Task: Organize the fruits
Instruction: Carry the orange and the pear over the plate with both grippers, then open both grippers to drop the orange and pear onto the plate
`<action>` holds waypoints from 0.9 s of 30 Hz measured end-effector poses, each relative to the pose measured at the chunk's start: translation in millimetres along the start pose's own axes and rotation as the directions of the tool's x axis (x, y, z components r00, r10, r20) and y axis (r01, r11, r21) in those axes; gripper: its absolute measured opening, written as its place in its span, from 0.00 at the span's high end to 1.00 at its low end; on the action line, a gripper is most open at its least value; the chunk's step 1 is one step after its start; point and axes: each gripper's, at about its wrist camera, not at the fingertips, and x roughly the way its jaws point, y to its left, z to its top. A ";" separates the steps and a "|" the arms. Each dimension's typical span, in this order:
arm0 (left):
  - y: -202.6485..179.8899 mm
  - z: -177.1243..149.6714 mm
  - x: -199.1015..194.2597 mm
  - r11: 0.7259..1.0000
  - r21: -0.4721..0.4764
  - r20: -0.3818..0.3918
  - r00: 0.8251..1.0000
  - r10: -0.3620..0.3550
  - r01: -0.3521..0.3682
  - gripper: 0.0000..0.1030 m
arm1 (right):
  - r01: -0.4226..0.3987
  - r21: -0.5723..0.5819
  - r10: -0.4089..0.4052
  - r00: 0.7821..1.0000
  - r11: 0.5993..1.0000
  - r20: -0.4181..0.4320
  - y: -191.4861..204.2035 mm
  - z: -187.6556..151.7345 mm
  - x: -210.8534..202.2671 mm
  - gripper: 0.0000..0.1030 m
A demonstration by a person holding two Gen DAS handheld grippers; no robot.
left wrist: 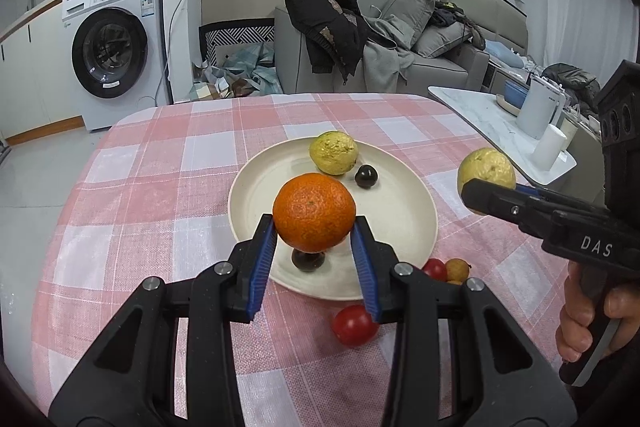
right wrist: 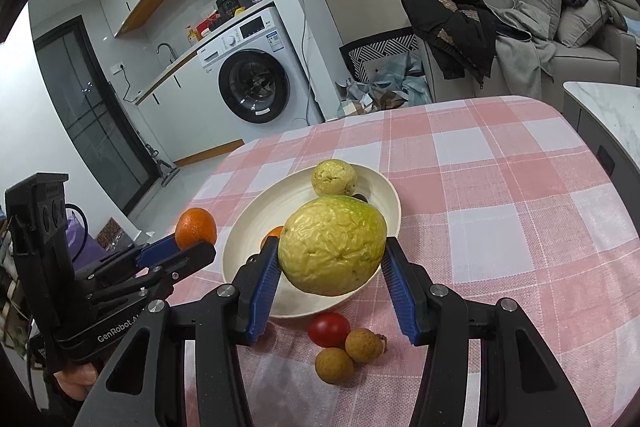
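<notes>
while the left hand-held gripper (left wrist: 314,233) clamps an orange (left wrist: 314,213) above the cream plate (left wrist: 404,223), the right hand-held gripper (right wrist: 332,261) grips a wrinkled yellow-green fruit (right wrist: 332,253) over the plate's near rim; another such fruit (left wrist: 333,152) lies on the plate, and a red tomato (right wrist: 329,329) on the checked surface (right wrist: 500,195).

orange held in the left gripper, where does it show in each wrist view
Left wrist view: the round orange sits centre frame, clamped between the left gripper's blue pads, over the plate.
Right wrist view: the same orange is at mid-left, beside the plate's left rim.
Shared landmark: the round cream plate on the pink checked cloth.
</notes>
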 end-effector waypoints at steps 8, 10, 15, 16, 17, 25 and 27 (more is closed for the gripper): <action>3.8 5.1 20.8 1.000 0.000 -0.023 1.000 0.015 -0.015 0.66 | 0.005 0.013 -0.005 1.000 1.000 -0.030 -6.5 -0.6 12.5 0.50; 5.9 4.7 23.9 1.000 -0.007 -0.024 1.000 0.016 -0.016 0.66 | 0.008 0.008 -0.008 0.999 1.000 -0.043 -7.2 -2.6 16.7 0.50; 12.1 1.5 35.1 1.000 -0.016 -0.046 0.999 0.022 -0.022 0.66 | 0.001 -0.012 -0.002 0.997 1.000 -0.073 -5.4 -7.9 26.0 0.50; 13.4 1.0 37.1 1.000 -0.018 -0.047 0.999 0.025 -0.025 0.66 | -0.003 -0.013 0.002 0.997 1.000 -0.079 -4.8 -8.4 27.7 0.50; 14.4 0.5 38.7 0.999 -0.020 -0.049 0.998 0.027 -0.028 0.66 | -0.005 -0.016 0.004 0.996 1.000 -0.085 -4.5 -8.8 29.7 0.50; 23.5 -2.8 52.0 0.999 -0.043 -0.072 0.997 0.031 -0.034 0.66 | -0.010 -0.041 0.005 0.994 0.999 -0.112 -1.9 -12.7 39.1 0.50; 25.1 -3.7 54.2 0.998 -0.048 -0.078 0.997 0.030 -0.033 0.66 | -0.016 -0.055 0.009 0.993 0.998 -0.117 1.0 -13.8 40.7 0.50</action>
